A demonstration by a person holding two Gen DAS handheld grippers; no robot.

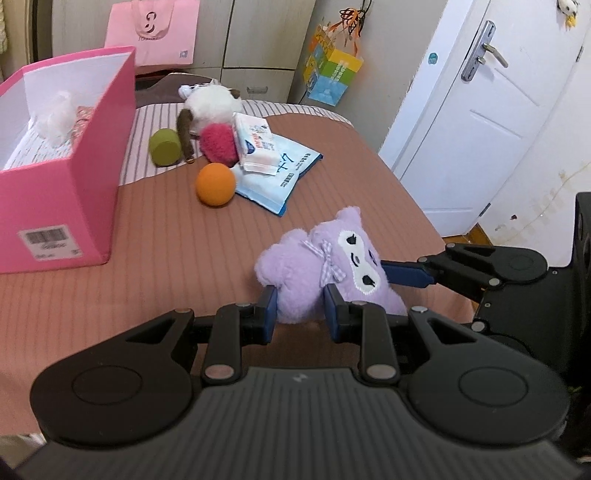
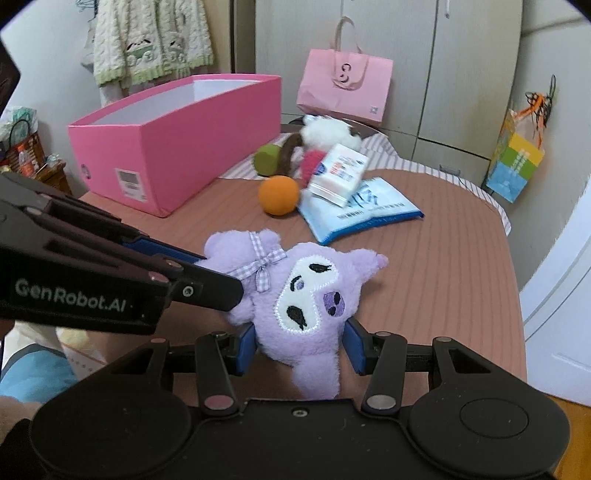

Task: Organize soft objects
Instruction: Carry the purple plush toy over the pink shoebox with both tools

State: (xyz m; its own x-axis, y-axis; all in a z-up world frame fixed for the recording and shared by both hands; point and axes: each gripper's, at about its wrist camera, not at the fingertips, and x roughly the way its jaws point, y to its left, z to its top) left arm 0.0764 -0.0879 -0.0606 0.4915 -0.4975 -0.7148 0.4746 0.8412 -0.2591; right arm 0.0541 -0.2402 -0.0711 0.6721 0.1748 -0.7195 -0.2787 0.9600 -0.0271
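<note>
A purple plush toy [image 1: 325,266] with a white face and checked bow lies near the front edge of the brown bed cover; it also shows in the right wrist view [image 2: 295,295]. My left gripper [image 1: 300,314] has its blue pads closed on the toy's body. My right gripper [image 2: 301,347] grips the toy's head end between its pads. A pink box [image 1: 70,192], open on top, stands to the left with a white fluffy item [image 1: 55,114] inside. An orange ball [image 1: 215,184], green cylinder [image 1: 164,147], red plush [image 1: 218,143] and white-brown plush [image 1: 210,105] lie behind.
Tissue packs [image 1: 258,147] lie on a blue-white packet [image 1: 280,177] beside the ball. A pink paper bag [image 1: 155,33] leans on the wardrobe behind. A colourful bag [image 1: 332,70] hangs at right. A white door [image 1: 480,110] stands to the right of the bed.
</note>
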